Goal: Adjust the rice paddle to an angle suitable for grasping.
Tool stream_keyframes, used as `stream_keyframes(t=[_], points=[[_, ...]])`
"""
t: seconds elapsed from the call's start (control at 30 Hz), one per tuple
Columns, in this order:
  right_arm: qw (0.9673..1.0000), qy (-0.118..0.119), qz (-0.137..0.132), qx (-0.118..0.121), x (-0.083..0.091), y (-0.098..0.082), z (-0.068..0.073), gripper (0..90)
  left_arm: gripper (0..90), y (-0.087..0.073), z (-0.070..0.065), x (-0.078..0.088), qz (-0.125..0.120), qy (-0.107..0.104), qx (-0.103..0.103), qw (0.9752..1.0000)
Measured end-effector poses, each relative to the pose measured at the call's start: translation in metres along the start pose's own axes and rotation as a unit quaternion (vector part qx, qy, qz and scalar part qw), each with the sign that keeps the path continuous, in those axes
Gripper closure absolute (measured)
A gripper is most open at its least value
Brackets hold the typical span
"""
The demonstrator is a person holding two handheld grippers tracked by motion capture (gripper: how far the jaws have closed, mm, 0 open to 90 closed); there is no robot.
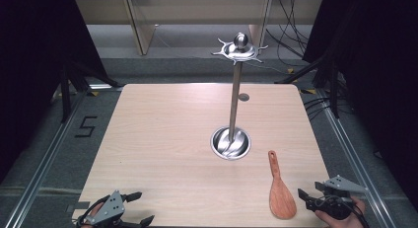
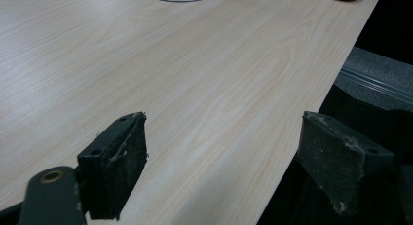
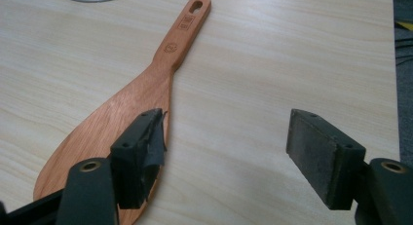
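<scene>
Nearest the person, both claws hung at the front edge of the tabletop [image 1: 162,139], each spread wide and holding nothing. The left claw [image 1: 139,207] sat at the near left corner; in its own view one jaw stood over bare wood and the other beyond the edge, so a careless reach from there could have knocked a jaw against that edge.

The right claw [image 3: 226,152] hovered at the near right, over the broad blade of a wooden rice paddle [image 3: 141,101] that lay flat, its handle pointing away toward the stand. One jaw already stood above the blade's edge, the other over bare wood beside it. That was the worry, as I judged it: the blade looked thin and flush with the surface, so jaws closing from above might skate over it or push it sideways rather than get under it. A pinch on the wide end would also leave the long handle free to swing.

Farther off stood a steel utensil stand [image 1: 234,92] on a round dished base [image 1: 230,143], with hooks at its top. It looked tall and narrow, so a swung paddle might tip it.
</scene>
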State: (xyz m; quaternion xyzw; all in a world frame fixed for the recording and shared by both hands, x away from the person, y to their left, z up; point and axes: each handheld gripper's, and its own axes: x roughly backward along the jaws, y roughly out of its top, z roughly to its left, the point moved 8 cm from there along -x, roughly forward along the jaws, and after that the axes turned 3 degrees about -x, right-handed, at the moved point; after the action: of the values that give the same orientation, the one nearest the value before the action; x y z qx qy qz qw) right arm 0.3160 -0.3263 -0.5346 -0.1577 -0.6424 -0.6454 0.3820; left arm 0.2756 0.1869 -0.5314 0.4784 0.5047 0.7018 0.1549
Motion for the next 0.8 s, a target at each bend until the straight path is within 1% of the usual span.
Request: stream_keyframes(t=[0.03,0.07,0.1,0.13,0.17,0.2,0.23,0.27,0.3,0.33,0.37,0.4,0.43,0.47,0.5,0.53,0.57,0.6,0.63,0.67,0.7,0.73,0.77,0.8], points=[[1.0000,0.002,-0.002,0.000,0.000,0.001,0.001,31.4,17.6,0.000,-0.001,0.000,0.001,-0.002,0.007,1.0000],[1.0000,0.002,-0.002,0.000,0.000,0.001,0.001,31.4,17.6,0.000,-0.001,0.000,0.001,-0.002,0.007,1.0000],[0.9999,0.004,-0.008,0.014,-0.001,0.002,-0.002,31.4,17.6,-0.002,-0.001,0.000,0.012,0.000,0.013,0.9998],[0.9999,0.006,-0.008,0.014,-0.001,0.002,-0.001,31.4,17.6,-0.002,-0.002,0.000,0.012,0.001,0.013,0.9998],[0.9999,0.007,-0.005,0.013,-0.002,0.002,-0.001,31.4,17.6,0.000,-0.003,-0.001,-0.001,-0.002,0.021,0.9998],[0.9999,0.001,-0.004,0.016,-0.003,0.002,-0.002,31.4,17.6,0.000,-0.002,-0.001,-0.002,0.001,0.004,1.0000],[0.9999,0.001,-0.004,0.016,-0.003,0.002,-0.002,31.4,17.6,0.000,-0.002,-0.001,-0.002,0.001,0.004,1.0000],[0.9998,0.010,-0.005,0.017,-0.003,0.003,0.000,31.4,17.6,0.000,-0.002,-0.002,-0.006,0.001,0.007,1.0000],[0.9997,0.004,-0.004,0.023,-0.006,0.004,-0.001,31.4,17.6,-0.001,-0.001,0.000,0.008,-0.005,0.003,1.0000],[1.0000,0.000,0.004,0.005,-0.006,0.004,0.002,31.4,17.6,-0.001,-0.001,-0.001,0.003,-0.002,0.004,1.0000],[1.0000,0.000,0.004,0.005,-0.006,0.004,0.002,31.4,17.6,-0.001,-0.001,-0.001,0.003,-0.002,0.004,1.0000],[0.9997,0.012,0.006,0.021,-0.007,0.006,0.002,31.4,17.6,0.000,-0.001,-0.001,0.001,0.000,0.006,1.0000],[0.9997,0.012,0.006,0.021,-0.007,0.006,0.002,31.4,17.6,0.000,-0.001,-0.001,0.001,0.000,0.006,1.0000],[0.9999,0.010,0.009,0.011,-0.008,0.007,0.005,31.5,17.6,0.000,-0.001,-0.001,0.001,-0.001,0.006,1.0000],[0.9995,0.009,0.003,0.029,-0.011,0.011,0.002,31.5,17.6,0.000,-0.001,-0.001,0.001,0.000,0.007,1.0000],[0.9998,0.012,0.012,0.008,-0.011,0.013,0.007,31.6,17.6,-0.001,-0.001,-0.001,0.004,0.001,0.004,1.0000],[0.9990,0.016,0.009,0.040,-0.014,0.016,0.004,31.8,17.6,-0.001,-0.001,-0.001,0.004,0.001,0.004,1.0000],[0.9990,0.016,0.009,0.040,-0.014,0.016,0.004,31.8,17.6,-0.001,-0.001,-0.001,0.004,-0.002,0.004,1.0000],[0.9994,0.016,0.021,0.025,-0.014,0.017,0.008,32.4,17.6,0.000,-0.001,-0.001,0.001,-0.002,0.006,1.0000],[0.9987,0.019,0.018,0.045,-0.016,0.022,0.006,32.6,17.6,-0.001,-0.002,-0.001,0.002,-0.004,0.014,0.9999],[0.9985,0.022,0.026,0.043,-0.018,0.026,0.009,33.1,17.6,-0.001,-0.003,-0.001,0.001,-0.003,0.025,0.9997],[0.9985,0.022,0.026,0.043,-0.018,0.026,0.009,33.1,17.6,-0.001,-0.003,-0.001,0.001,-0.003,0.025,0.9997],[0.9981,0.022,0.029,0.050,-0.019,0.027,0.009,33.4,17.6,0.000,-0.001,-0.001,0.001,-0.002,0.008,1.0000],[0.9980,0.024,0.039,0.045,-0.021,0.032,0.013,33.6,17.6,0.000,-0.001,-0.001,0.002,-0.002,0.006,1.0000]])
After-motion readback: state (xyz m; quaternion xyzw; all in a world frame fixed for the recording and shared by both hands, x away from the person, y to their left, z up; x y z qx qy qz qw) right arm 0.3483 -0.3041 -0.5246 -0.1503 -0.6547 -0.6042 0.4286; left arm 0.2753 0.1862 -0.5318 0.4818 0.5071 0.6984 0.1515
